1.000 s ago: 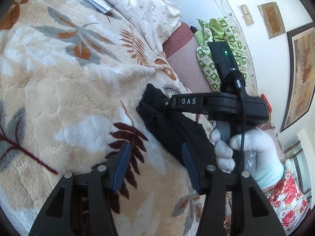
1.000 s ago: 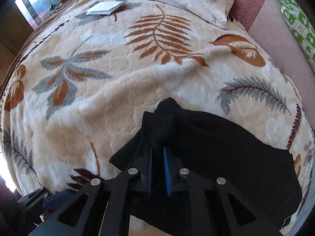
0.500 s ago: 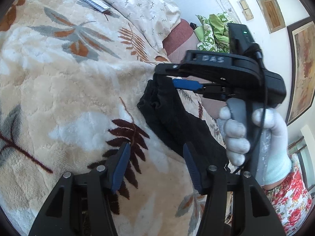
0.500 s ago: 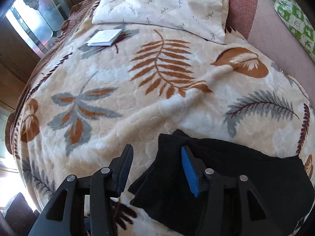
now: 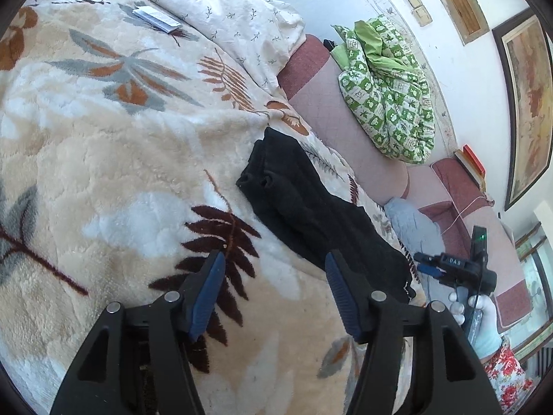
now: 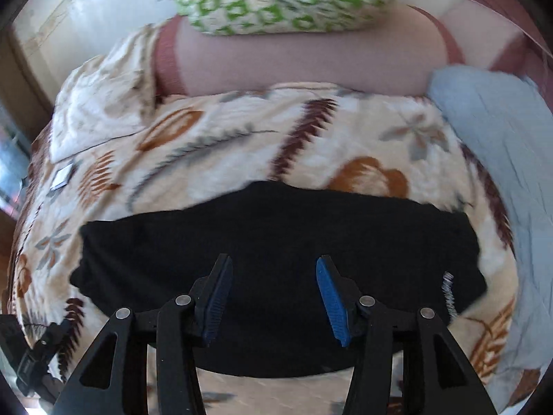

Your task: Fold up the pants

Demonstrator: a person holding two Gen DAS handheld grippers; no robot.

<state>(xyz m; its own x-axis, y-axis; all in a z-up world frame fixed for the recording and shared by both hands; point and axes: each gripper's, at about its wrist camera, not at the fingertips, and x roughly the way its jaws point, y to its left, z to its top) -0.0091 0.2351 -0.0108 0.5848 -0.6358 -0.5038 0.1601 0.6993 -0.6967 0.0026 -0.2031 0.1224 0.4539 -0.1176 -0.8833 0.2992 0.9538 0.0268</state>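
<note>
My left gripper [image 5: 274, 290] was black with blue ribbed pads and silver screws, my right gripper [image 6: 274, 297] looked the same, "DAS" marking, green light, white glove [image 5: 484, 321], floral sleeve.

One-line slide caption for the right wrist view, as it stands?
Open right gripper hovers over black folded pants lying on the cream leaf-patterned fleece blanket.

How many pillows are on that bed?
1 that I can make out: the white pillow with small leaf sprigs, at the bed's far end beside the booklet. Others may lie out of view.
</note>
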